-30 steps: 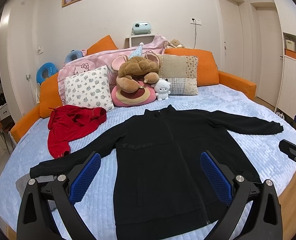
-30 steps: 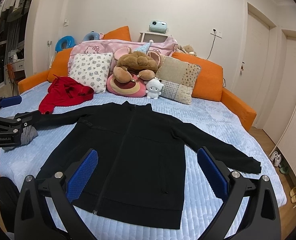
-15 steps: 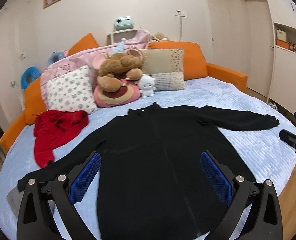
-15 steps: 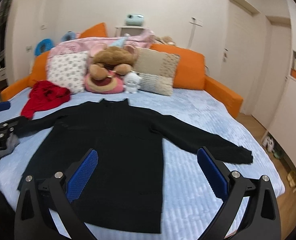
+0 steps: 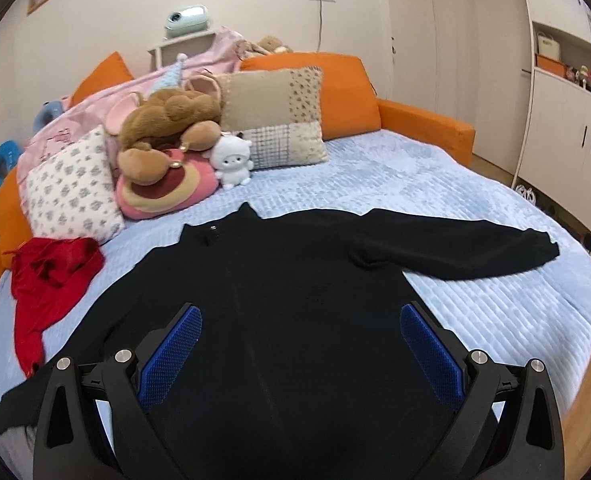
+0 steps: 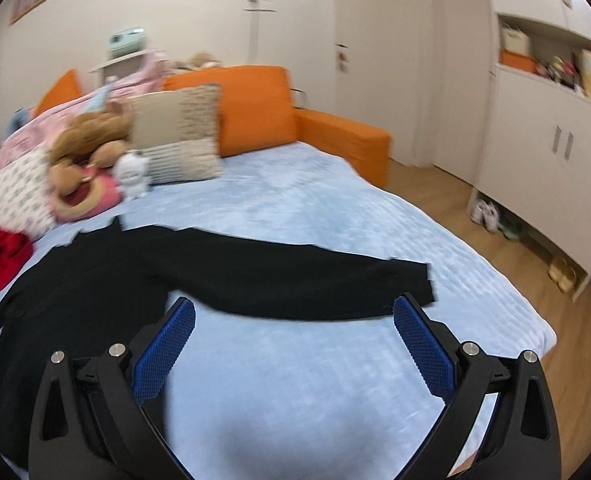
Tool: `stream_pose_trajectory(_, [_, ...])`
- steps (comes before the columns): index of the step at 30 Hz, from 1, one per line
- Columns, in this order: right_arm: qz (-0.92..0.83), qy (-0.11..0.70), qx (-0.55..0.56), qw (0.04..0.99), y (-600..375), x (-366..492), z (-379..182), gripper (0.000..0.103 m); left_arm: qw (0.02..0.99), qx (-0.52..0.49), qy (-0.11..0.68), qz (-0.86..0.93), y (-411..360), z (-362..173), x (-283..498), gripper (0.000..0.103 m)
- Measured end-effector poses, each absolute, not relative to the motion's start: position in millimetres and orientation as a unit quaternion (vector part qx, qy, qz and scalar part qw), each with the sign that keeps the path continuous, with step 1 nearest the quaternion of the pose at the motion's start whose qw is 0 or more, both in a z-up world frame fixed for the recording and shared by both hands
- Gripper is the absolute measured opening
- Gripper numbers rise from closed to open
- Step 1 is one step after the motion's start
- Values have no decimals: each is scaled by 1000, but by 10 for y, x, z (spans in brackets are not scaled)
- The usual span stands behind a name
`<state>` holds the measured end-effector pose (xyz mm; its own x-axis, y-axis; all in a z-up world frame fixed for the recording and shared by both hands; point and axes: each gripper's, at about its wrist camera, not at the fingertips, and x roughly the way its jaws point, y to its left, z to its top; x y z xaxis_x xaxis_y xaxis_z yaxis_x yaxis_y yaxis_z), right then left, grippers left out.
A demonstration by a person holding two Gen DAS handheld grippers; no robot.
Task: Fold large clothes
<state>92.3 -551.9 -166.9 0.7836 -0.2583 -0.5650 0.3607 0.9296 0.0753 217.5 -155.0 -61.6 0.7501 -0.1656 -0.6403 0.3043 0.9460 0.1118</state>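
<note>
A black jacket [image 5: 295,300] lies flat and face up on the pale blue quilted bed [image 5: 475,312], collar toward the pillows, both sleeves stretched out sideways. It has a stand-up collar with a small dark tab below it and a faint centre line running down the front; the cloth looks matte and fleecy. One sleeve [image 6: 295,284] reaches across the bed toward the side with the cupboards, its cuff ending short of the bed's edge. The other sleeve [image 5: 55,368] runs toward the red garment [image 5: 47,280] crumpled by the floral pillow [image 5: 69,196].

The left claw [image 5: 299,352] hovers over the jacket's lower body with its blue pads spread wide, gripping nothing. The right claw [image 6: 291,344] is also spread wide and empty, hanging over bare quilt just in front of the outstretched sleeve, its outer fingertip near the cuff.

The jacket's hem is hidden behind the left claw's black frame, and the far cuff in the left wrist view is cut by a claw finger. The right wrist view is blurred, so the plush toys [image 6: 91,140] and shelf items there are hard to make out. Whether either claw touches the fabric cannot be told.
</note>
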Motion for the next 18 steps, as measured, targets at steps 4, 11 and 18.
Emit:
stream_pose_trajectory(4, [-182,307,117,927,-6101,1104,-1887,97,921,127,344,-133,-1838,-786,2689,101])
stream_pose_trajectory(11, [-190,358,159,900,-6946,1501,-2341,85,906,141,364,-162,-2257,-1108,3612,101])
stream_pose_trajectory(18, [-203,409,182,871,-7478,1870,-2762,81,880,61,434,-183,-2284,-1559,4624,101])
